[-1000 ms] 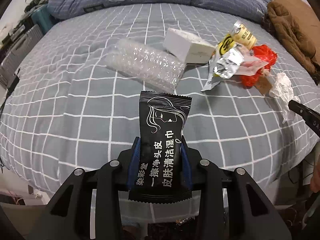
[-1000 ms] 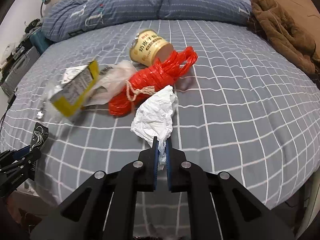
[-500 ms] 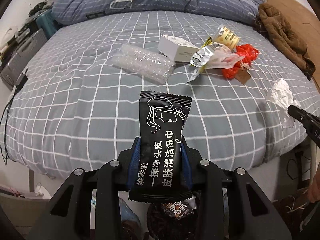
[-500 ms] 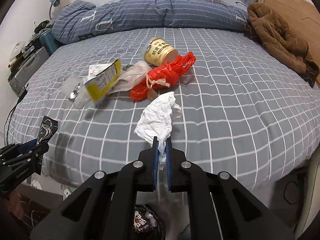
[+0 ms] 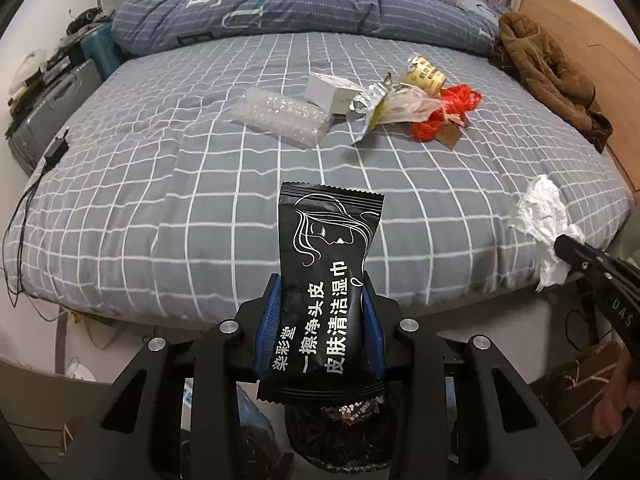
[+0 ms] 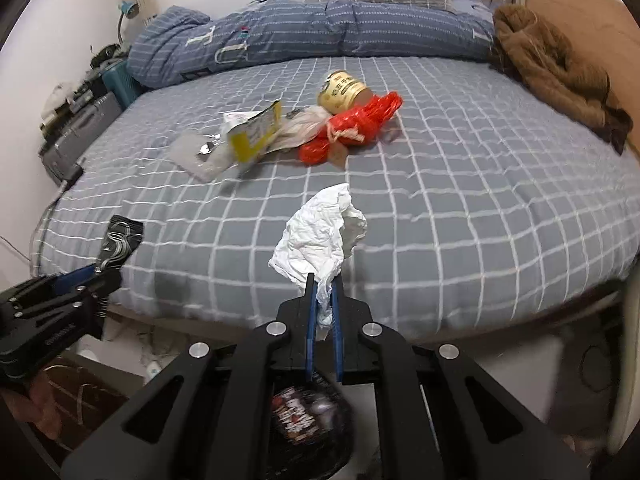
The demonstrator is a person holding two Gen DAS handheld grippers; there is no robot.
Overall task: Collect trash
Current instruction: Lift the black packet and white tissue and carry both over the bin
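Observation:
My left gripper (image 5: 320, 300) is shut on a black wet-wipe packet (image 5: 328, 280) with white print, held beyond the foot of the bed; the packet also shows in the right wrist view (image 6: 118, 240). My right gripper (image 6: 322, 292) is shut on a crumpled white tissue (image 6: 320, 236), which also shows in the left wrist view (image 5: 542, 216). A dark trash bin (image 6: 308, 420) with wrappers inside sits on the floor below both grippers (image 5: 344, 428). On the bed lie bubble wrap (image 5: 280, 118), a white box (image 5: 332, 90), a foil wrapper (image 5: 368, 104), a yellow can (image 6: 342, 88) and a red plastic bag (image 6: 352, 126).
The grey checked bed (image 5: 200, 180) fills the view, with a blue duvet (image 5: 280, 12) at its head and a brown coat (image 5: 548, 76) at its right edge. A suitcase and clutter (image 5: 48, 104) stand left of the bed. A cable (image 5: 24, 208) hangs over the left corner.
Both grippers have pulled back from the bed with their items still held. The bed now looks farther off, and the trash bin has come into view below the grippers.

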